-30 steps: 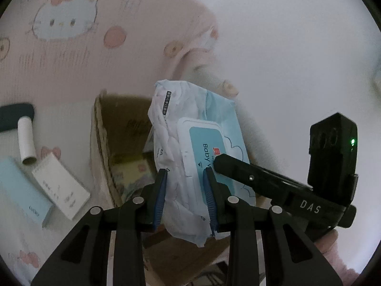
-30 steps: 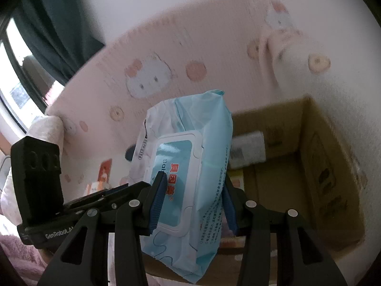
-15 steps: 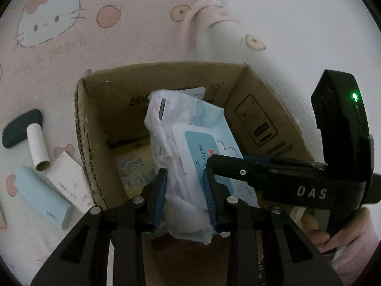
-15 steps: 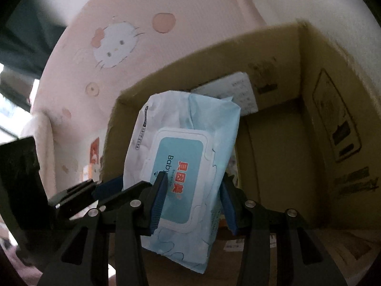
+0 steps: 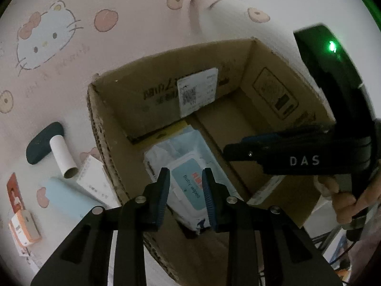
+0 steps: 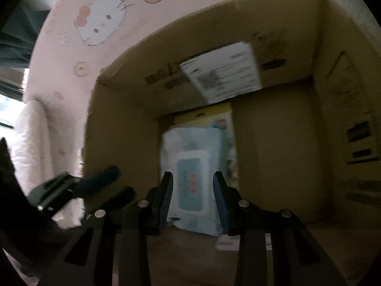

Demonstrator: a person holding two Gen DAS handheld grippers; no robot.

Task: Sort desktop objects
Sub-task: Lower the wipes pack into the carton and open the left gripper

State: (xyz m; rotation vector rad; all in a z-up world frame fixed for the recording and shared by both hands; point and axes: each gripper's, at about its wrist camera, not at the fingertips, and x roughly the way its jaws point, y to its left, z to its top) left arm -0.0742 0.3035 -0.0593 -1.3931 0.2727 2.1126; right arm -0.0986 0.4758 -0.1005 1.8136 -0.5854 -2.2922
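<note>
A pale blue pack of baby wipes (image 5: 188, 181) lies on the floor of an open cardboard box (image 5: 147, 95), over a yellow flat packet (image 6: 207, 114). My left gripper (image 5: 185, 195) hovers above the pack with its jaws apart and nothing between them. My right gripper (image 6: 193, 197) is lower, inside the box, jaws apart, with the pack (image 6: 190, 174) below and beyond its fingertips. The right gripper's body (image 5: 297, 157) crosses the box's right side in the left wrist view. The left gripper (image 6: 95, 186) shows blurred at the left of the right wrist view.
Left of the box on the pink Hello Kitty cloth (image 5: 47, 38) lie a dark case (image 5: 42, 143), a white cardboard tube (image 5: 63, 157), a white carton (image 5: 95, 183), a pale blue box (image 5: 66, 200) and a small orange-and-white box (image 5: 23, 226). A shipping label (image 5: 197, 93) sticks to the box's far wall.
Both grippers held the wipes pack above the box and lowered it in. Now both have let go; the pack lies on the box floor and the left gripper has risen.
</note>
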